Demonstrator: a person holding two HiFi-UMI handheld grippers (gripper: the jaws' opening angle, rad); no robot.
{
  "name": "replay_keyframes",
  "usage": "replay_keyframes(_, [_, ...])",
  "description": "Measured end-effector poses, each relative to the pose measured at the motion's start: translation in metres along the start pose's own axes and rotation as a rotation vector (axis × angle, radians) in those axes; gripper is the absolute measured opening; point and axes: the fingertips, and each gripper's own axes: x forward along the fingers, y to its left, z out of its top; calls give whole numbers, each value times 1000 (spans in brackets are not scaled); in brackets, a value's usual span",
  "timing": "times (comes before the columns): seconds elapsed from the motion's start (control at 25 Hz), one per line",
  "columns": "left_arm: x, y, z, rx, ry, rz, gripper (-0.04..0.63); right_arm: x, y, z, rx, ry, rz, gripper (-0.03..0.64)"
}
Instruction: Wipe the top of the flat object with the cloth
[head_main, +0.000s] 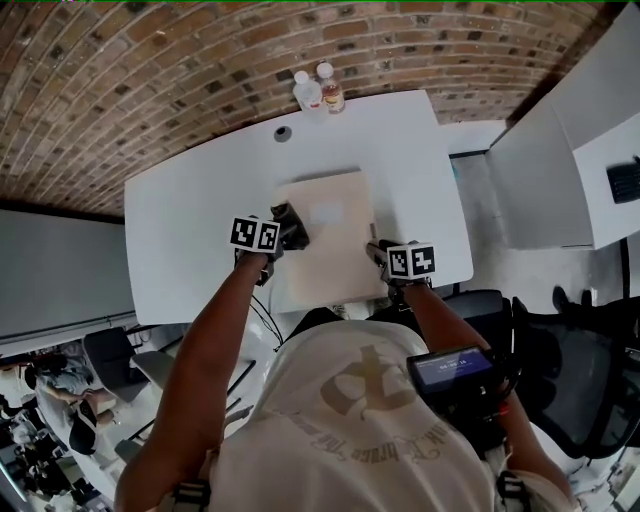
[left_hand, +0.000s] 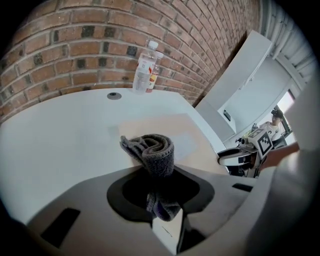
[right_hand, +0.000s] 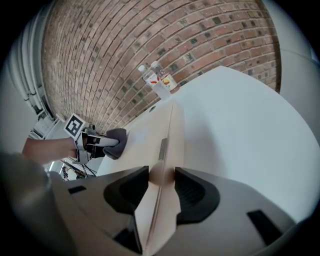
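My left gripper (head_main: 291, 228) has its jaws closed on a rolled grey cloth (left_hand: 152, 150). The cloth bulges out in front of them and sits at the left edge of the flat board (head_main: 335, 235). The beige board lies flat in the middle of the white desk (head_main: 190, 230). My right gripper (head_main: 377, 252) has its jaws fairly wide but clamped on the board's near right edge, which runs straight between them. Two bottles (head_main: 318, 92) stand together at the desk's far edge, well apart from the board, in front of the brick wall (left_hand: 75, 45).
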Motion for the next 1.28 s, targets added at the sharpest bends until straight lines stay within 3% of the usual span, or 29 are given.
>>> replay_keyframes(0.24, [-6,6,-1,-20,-25,12,109,2,2,0,-11,2,-8,176])
replay_keyframes(0.44, [-23,21,-14,-119,-84,13,107,1,1,0,-1,11,17,176])
replay_keyframes(0.64, [-40,-1,-20,-170,-139,-46,106,-3,1,9,39,1,74,176])
replay_keyframes(0.92, [-13,-88,-14,-108,-123,-188,107,-7,-14,56,46,-71,119,178])
replay_keyframes(1.28, [40,-185,-3,19,-38,-329,107,16,-13,81,-36,11,173,178])
